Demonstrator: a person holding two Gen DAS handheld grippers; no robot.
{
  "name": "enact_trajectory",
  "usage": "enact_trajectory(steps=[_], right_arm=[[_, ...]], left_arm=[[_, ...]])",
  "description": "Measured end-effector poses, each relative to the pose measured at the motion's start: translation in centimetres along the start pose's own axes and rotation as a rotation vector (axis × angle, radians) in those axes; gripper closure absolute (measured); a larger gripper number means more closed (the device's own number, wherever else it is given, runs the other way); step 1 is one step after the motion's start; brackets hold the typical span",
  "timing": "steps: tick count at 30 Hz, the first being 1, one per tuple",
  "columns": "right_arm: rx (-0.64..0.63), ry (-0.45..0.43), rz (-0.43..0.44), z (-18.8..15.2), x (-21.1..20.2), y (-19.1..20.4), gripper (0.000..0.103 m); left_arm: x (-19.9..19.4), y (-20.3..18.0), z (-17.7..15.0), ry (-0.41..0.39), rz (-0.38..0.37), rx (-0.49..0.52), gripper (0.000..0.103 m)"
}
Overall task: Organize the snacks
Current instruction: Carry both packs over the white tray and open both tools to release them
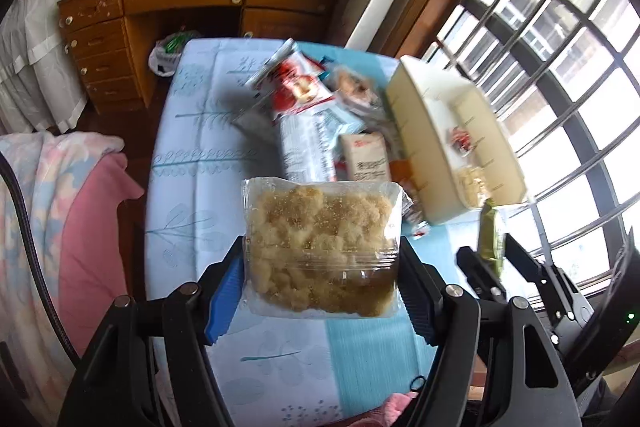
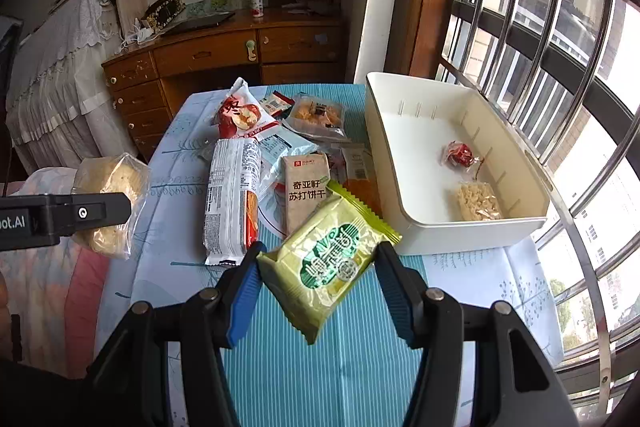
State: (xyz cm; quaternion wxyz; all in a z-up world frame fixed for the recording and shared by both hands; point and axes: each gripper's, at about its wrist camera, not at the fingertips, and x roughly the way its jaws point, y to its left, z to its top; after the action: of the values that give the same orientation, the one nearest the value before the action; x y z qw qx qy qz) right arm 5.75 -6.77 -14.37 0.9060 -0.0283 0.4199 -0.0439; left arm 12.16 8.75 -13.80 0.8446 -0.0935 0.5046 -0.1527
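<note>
Clear pack: crumbly golden snack in clear wrap (image 1: pixel 322 247), low centre of the left view, clamped across its width by the left gripper (image 1: pixel 320 279) and hanging above the table (image 1: pixel 192 163).
Green pack: green-and-yellow pouch (image 2: pixel 328 267), low centre of the right view, pinched at a tilt by the right gripper (image 2: pixel 318 275), also off the table.
Jaws: both pairs gripping, blue pads pressed on the wrappers; neither stands empty.
Bin: white bin (image 2: pixel 472 231) at the right of the right view, by the window bars; inside it a red-wrapped sweet (image 2: pixel 459 154) and a small clear pack of pale pieces (image 2: pixel 479 201), most of its floor bare.
Pile: loose snacks mid-table left of the bin, among them a long white pack (image 2: pixel 232 195), a tan cracker box (image 2: pixel 306 195) and a red-and-white bag (image 2: pixel 240 115).
Risk one: the clear wrap is slick and only its lower part is gripped; it could slide out on the way across, I'd say.
Risk two: both packs look bound for one bin, so the two grippers could clash over its rim.
Risk three: a pack let go early could catch the near wall and fall outside.
</note>
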Motion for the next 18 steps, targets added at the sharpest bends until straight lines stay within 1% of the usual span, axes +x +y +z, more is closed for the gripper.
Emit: enact_trajectory(steps=[3, 7, 14, 18], right_arm=[[-0.018, -0.032, 0.023, 0.4, -0.8, -0.5, 0.046], [-0.049, -0.074, 0.029, 1.1, -1.6, -1.7, 0.046], [-0.074, -0.119, 0.039, 2.4, -1.8, -5.4, 0.046], [-0.085, -0.129, 0.041, 3.5, -1.5, -7.8, 0.046]], left_arm=[[-1.0, -1.9, 0.4, -0.046, -0.012, 0.026, 0.034], [-1.7, -4.2, 1.1, -0.102, -0.019, 0.039, 0.034], [-1.5, -8.7, 2.3, -0.155, -0.013, 0.045, 0.034], [-1.0, -11.4, 3.0, -0.185, -0.006, 0.048, 0.034]])
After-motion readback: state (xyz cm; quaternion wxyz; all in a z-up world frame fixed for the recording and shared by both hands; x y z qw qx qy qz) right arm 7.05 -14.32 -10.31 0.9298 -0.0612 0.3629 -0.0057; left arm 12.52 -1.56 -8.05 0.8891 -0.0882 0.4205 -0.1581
